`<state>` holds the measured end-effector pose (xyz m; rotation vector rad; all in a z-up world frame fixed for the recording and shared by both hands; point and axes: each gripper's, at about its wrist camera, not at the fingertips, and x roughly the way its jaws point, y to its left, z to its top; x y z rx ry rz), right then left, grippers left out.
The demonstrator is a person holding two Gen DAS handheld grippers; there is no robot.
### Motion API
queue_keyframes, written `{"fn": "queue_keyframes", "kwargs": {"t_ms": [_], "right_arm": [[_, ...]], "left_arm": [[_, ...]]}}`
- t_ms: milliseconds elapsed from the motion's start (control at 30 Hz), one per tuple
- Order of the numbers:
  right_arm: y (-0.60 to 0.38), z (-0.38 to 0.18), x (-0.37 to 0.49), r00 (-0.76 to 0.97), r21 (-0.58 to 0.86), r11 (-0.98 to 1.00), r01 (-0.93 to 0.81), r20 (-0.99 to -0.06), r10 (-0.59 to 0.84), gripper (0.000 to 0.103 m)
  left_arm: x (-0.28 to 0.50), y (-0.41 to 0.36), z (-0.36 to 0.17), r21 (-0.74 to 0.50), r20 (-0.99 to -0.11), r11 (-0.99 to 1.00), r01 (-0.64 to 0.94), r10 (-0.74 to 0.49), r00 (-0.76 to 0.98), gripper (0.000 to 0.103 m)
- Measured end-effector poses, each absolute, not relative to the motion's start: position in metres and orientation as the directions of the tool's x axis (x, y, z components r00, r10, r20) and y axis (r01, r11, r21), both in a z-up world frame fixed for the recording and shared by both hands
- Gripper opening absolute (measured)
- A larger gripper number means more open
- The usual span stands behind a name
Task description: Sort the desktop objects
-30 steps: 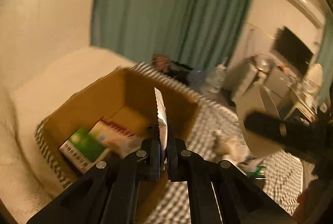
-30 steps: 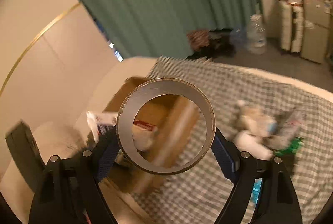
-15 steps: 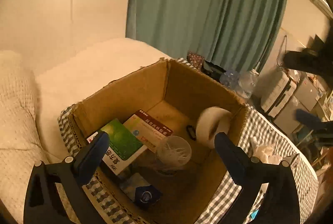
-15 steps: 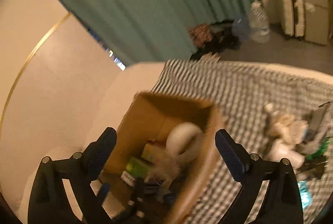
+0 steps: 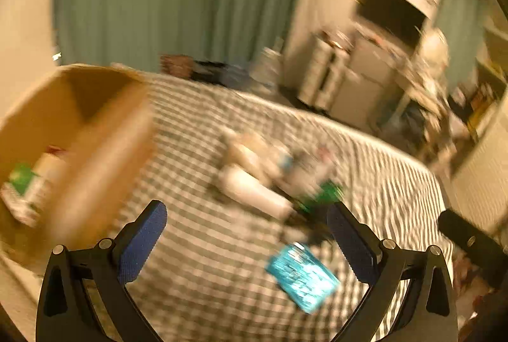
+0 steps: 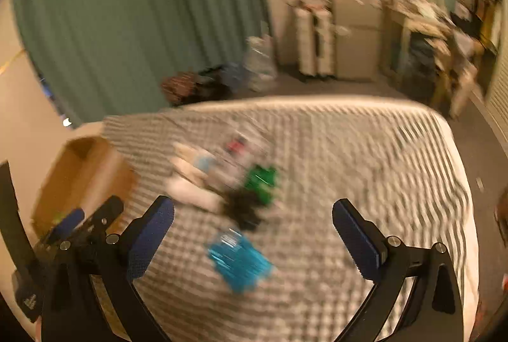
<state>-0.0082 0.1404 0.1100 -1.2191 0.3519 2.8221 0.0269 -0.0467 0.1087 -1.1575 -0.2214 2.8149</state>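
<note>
The cardboard box (image 5: 73,135) stands at the left edge of the checked bed (image 5: 197,262), its open top up so that sorted things can be dropped in; a green-and-white packet (image 5: 22,183) lies inside. Just beside it hangs the left gripper (image 5: 246,242), fingers spread wide and holding nothing, aimed out over the bed. Near the middle of the bed lies the unsorted heap (image 5: 273,180): pale rolls or tubes, something green, something black, too blurred to name. A shiny blue packet (image 5: 301,277) lies apart from the heap, nearer the bed's front edge. The right gripper (image 6: 252,242) is likewise wide and empty, facing the same heap (image 6: 228,183), with the blue packet (image 6: 239,258) between its fingers but below them. It looks set for the next pick.

Only the left view shows the box's contents. The right view shows the box (image 6: 82,177) from outside, the left tool, and the bed's bare right side.
</note>
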Motion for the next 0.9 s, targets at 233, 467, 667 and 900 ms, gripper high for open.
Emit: {"fn": "queue_keyframes", "kwargs": {"t_ms": [233, 467, 667, 900], "right_arm": [[0.204, 0.021, 0.018, -0.638, 0.263, -0.927, -0.267, -0.769, -0.034, 0.1], [0.237, -0.021, 0.012, -0.575, 0.319, -0.883, -0.343, -0.815, -0.07, 0.1], [0.239, -0.031, 0.012, -0.562, 0.295, -0.891, -0.346, -0.826, -0.055, 0.1], [0.221, -0.01, 0.018, -0.621, 0.449, -0.855, -0.261, -0.756, -0.208, 0.1]], "left_arm": [[0.001, 0.032, 0.052, -0.104, -0.736, -0.985, -0.135, 0.167, -0.656, 0.103], [-0.046, 0.044, 0.015, -0.209, -0.756, -0.976, -0.065, 0.204, -0.623, 0.095], [-0.047, 0.057, 0.016, -0.194, -0.749, -0.964, -0.181, 0.264, -0.608, 0.047], [-0.004, 0.028, 0.053, -0.255, -0.721, -0.957, -0.137, 0.283, -0.633, 0.047]]}}
